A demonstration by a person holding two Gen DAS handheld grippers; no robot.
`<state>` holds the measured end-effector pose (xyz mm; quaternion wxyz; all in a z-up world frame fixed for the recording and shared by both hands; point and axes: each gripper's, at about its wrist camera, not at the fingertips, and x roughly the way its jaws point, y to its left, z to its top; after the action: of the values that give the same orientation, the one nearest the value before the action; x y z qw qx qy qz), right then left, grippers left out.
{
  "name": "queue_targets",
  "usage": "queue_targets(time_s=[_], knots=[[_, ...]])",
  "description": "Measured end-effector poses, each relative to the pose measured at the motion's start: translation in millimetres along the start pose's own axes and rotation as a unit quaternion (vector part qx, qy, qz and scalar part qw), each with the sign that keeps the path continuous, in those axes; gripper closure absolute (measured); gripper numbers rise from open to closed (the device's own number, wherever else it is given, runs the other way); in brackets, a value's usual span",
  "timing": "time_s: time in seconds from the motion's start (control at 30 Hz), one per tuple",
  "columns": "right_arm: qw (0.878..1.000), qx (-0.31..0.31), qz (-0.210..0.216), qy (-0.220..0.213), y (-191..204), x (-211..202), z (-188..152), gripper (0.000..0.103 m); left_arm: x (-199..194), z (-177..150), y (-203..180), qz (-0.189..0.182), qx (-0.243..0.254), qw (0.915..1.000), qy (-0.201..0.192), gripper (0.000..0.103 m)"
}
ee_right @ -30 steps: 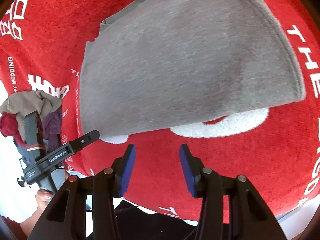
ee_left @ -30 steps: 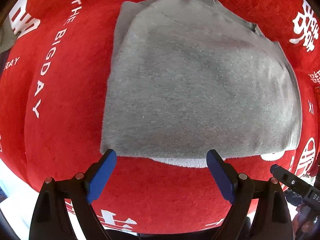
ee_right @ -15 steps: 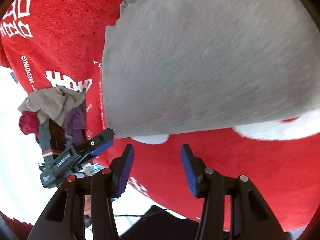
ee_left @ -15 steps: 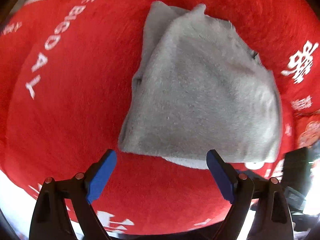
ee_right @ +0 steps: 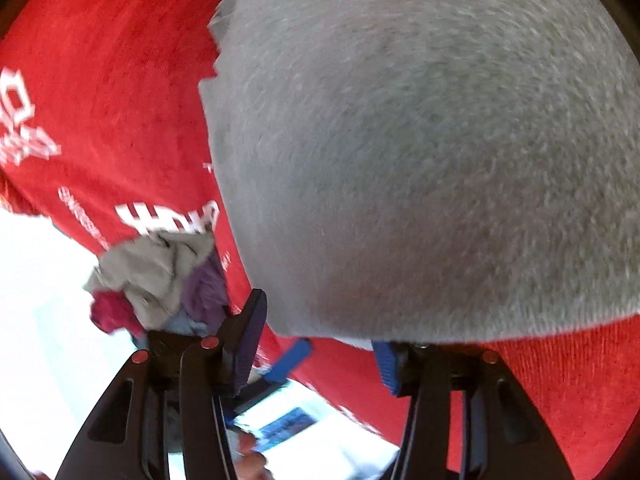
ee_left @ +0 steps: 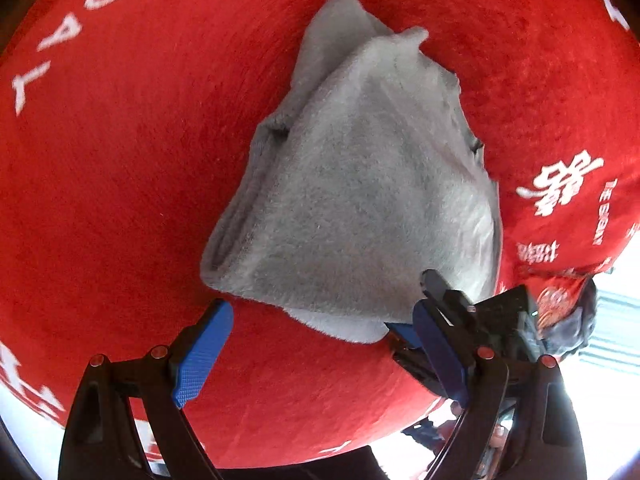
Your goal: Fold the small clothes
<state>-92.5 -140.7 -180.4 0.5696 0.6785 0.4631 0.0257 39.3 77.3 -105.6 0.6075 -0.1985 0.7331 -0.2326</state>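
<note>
Red pile cloth (ee_left: 120,200) with white lettering as the surface, filling most of both views; bright white blur beyond its lower edges, nothing of the room readable. Folded grey garment (ee_left: 360,208) lying flat at centre of the left wrist view, long axis from lower left to upper right, narrow end toward the top. Left gripper (ee_left: 316,344) spread wide just below the near edge, gripping nothing. Right gripper (ee_right: 316,344) closing at the lower right corner of the garment, grey edge lying over the gap between the blue pads; grip itself not clear. Heap of crumpled clothes (ee_right: 156,280), beige, purple and dark red, at left of the right wrist view, well clear.
</note>
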Motion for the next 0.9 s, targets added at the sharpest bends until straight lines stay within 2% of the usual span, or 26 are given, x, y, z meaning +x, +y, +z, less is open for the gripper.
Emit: queue_targets(time_s=[0.07, 0.1, 0.23, 0.4, 0.57, 0.73, 0.77, 0.8, 0.9], knots=[[1.000, 0.010, 0.001, -0.005, -3, -1, 5, 0.087, 1, 1, 1, -0.007, -0.007, 0.9999, -0.007, 0.011], [1.000, 0.006, 0.005, -0.005, -2, -2, 6, 0.088, 2, 1, 0, -0.007, -0.007, 0.9999, -0.010, 0.011], [0.999, -0.031, 0.029, 0.005, 16, -9, 6, 0.091, 6, 7, -3, -0.024, -0.012, 0.9994, -0.023, 0.011], [0.997, -0.071, 0.020, 0.022, 37, -13, 4, 0.091, 14, 18, -16, -0.034, -0.014, 0.9986, -0.039, 0.011], [0.996, -0.086, -0.002, 0.031, 38, -10, 5, 0.091, 19, 35, -41, 0.039, 0.029, 0.9944, -0.094, 0.011], [0.993, -0.102, -0.030, 0.045, 34, -7, 4, 0.091, 30, 39, -50, 0.090, 0.071, 0.9877, -0.106, 0.011], [0.993, -0.105, -0.034, 0.049, 33, -5, 3, 0.091, 33, 38, -52, 0.098, 0.081, 0.9862, -0.106, 0.008], [0.992, -0.106, -0.037, 0.051, 32, -5, 3, 0.091, 35, 38, -53, 0.092, 0.090, 0.9863, -0.103, 0.000], [0.991, -0.111, -0.045, 0.056, 31, -3, 2, 0.091, 38, 37, -55, 0.107, 0.099, 0.9842, -0.101, 0.001]])
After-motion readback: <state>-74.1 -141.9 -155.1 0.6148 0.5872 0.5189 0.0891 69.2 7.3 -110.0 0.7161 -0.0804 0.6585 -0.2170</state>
